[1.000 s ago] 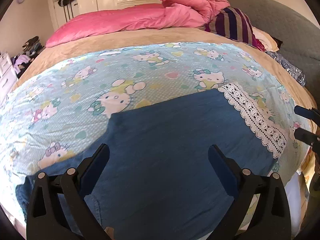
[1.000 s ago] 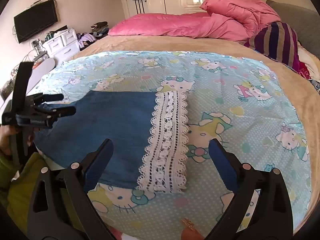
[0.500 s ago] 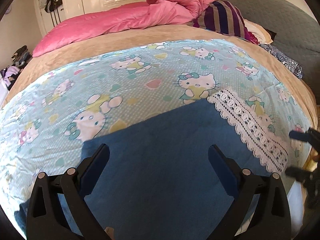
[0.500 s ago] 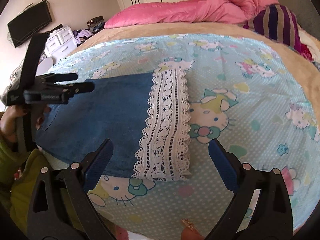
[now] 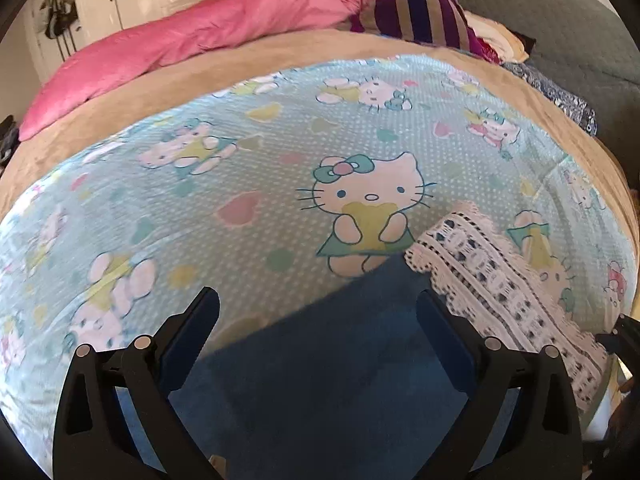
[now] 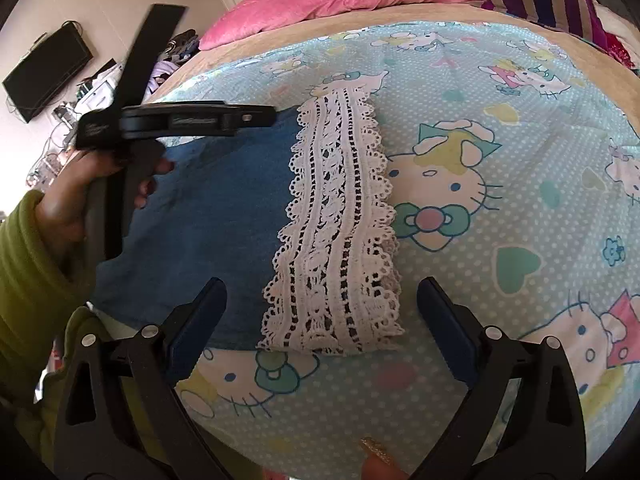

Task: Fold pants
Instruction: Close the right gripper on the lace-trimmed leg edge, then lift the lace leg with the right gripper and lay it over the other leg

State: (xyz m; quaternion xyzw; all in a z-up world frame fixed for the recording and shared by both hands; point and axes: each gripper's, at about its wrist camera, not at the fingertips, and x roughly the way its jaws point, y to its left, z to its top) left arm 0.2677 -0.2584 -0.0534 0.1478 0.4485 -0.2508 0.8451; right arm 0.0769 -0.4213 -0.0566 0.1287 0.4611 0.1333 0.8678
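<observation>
Blue pants [image 6: 216,216] with a white lace hem [image 6: 340,232] lie flat on the cartoon-print sheet [image 6: 500,160] near the bed's front edge. In the left wrist view the blue cloth [image 5: 340,368] fills the space under my left gripper [image 5: 318,316], which is open and holds nothing; the lace hem [image 5: 500,292] lies to its right. My right gripper [image 6: 322,304] is open just above the near end of the lace, nothing between its fingers. The left gripper's body [image 6: 180,120] hovers over the pants' left part, held by a hand [image 6: 68,192] in a green sleeve.
A pink duvet [image 5: 180,44] and a striped pillow [image 5: 420,12] lie at the head of the bed. A tan blanket [image 5: 120,116] borders the sheet. A grey headboard [image 5: 560,20] is at the right. A wall TV [image 6: 44,68] and cluttered drawers stand left of the bed.
My left gripper has moved forward over the pants toward their far edge, and both grippers came lower and closer. Both stayed open. The pants have not moved.
</observation>
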